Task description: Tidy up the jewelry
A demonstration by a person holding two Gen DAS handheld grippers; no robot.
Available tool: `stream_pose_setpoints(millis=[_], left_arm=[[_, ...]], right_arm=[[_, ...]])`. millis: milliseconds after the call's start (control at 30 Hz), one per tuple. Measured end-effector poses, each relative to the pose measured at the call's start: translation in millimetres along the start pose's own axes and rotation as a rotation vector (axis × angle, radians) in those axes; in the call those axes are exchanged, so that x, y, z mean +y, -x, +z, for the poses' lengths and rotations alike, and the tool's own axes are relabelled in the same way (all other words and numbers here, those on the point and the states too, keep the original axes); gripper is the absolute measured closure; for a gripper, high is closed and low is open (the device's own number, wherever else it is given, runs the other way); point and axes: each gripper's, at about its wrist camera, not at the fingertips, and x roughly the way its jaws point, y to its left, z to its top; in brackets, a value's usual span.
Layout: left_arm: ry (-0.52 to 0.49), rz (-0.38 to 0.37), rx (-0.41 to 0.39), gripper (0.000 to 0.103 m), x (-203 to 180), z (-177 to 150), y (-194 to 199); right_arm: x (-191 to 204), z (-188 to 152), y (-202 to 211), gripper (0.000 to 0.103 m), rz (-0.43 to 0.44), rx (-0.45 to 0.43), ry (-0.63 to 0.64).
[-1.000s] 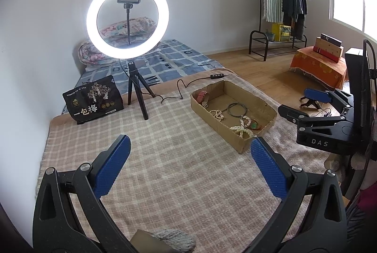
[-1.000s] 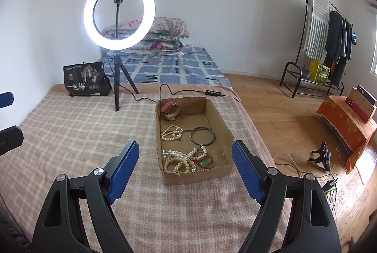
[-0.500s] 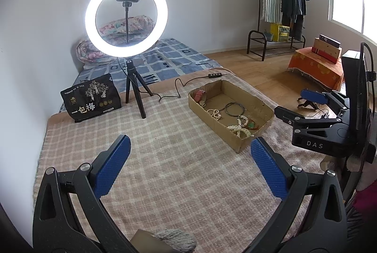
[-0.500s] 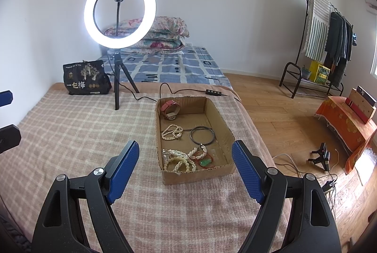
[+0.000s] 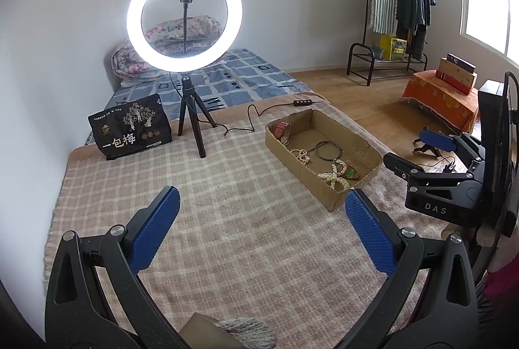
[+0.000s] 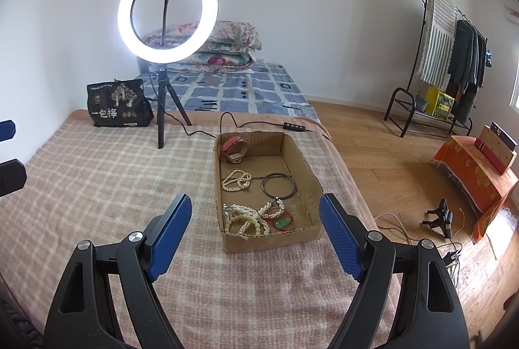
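A shallow cardboard box (image 6: 301, 160) lies on the checked blanket and holds the jewelry: a pink watch (image 6: 234, 148), a small pearl string (image 6: 236, 180), a dark bangle (image 6: 278, 185), a heap of pearl strands (image 6: 246, 220) and a green pendant on red cord (image 6: 281, 222). My right gripper (image 6: 254, 233) is open and empty, just short of the box's near wall. My left gripper (image 5: 261, 225) is open and empty over the blanket, left of the box (image 5: 360, 151). The right gripper also shows in the left wrist view (image 5: 418, 152).
A lit ring light on a tripod (image 6: 162, 121) stands behind the box, its cable (image 6: 233, 121) trailing past the box's far end. A black snack bag (image 6: 118, 105) leans at the blanket's back left. The blanket's right edge drops to the wooden floor (image 6: 389, 173).
Both grippers have drifted slightly; the left wrist view has shifted a little so the box sits further left. Both stay open and empty.
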Motion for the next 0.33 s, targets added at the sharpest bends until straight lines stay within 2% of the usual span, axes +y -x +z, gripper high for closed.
stream_pose_setpoints(millis=[333], left_arm=[[-0.014,0.022,-0.034,0.0,-1.2,-3.1,3.1]], right_arm=[[0.1,-1.3,-0.6,0.022,0.002,0.003,0.01]])
